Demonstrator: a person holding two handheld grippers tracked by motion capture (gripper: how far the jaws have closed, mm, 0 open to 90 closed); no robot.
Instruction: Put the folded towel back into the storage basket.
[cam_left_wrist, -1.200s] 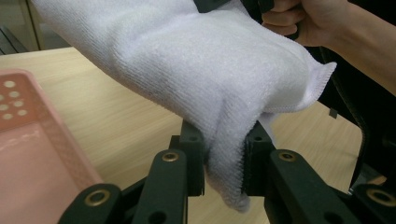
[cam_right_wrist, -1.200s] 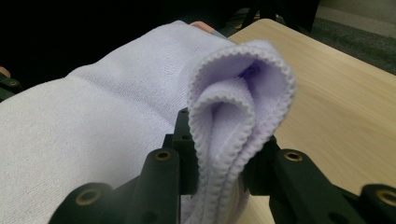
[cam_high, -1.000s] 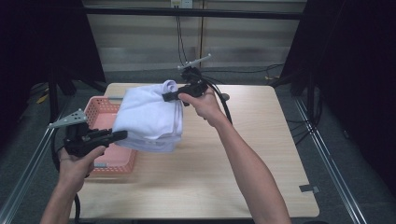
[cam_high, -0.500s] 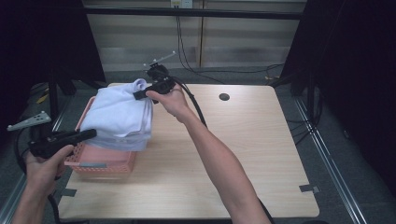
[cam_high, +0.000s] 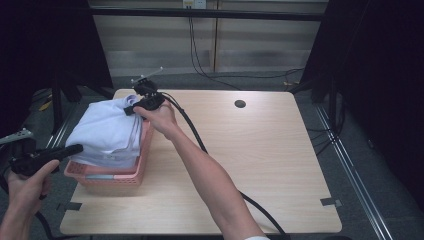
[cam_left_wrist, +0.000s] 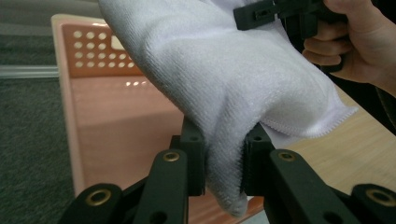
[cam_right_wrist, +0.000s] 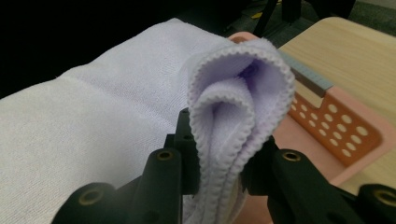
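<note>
both grippers (cam_high: 75, 148) (cam_high: 129, 110) clamp white towel (cam_high: 107, 131) over pink basket (cam_high: 116, 177).

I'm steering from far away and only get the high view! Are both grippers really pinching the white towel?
Observer: Yes. In the left gripper view the left gripper has a fold of the folded white towel clamped between its jaws.
Operator: And the other one?
Observer: In the right gripper view the right gripper is shut on a bunched, stitched edge of the towel, several layers thick.
Operator: Is the towel sitting down in the basket?
Observer: Not at the left end. The left gripper view shows that end lifted, with the bare floor of the pink basket underneath it.
Operator: Does the basket have holes?
Observer: Yes, its end wall has rows of round holes.
</note>
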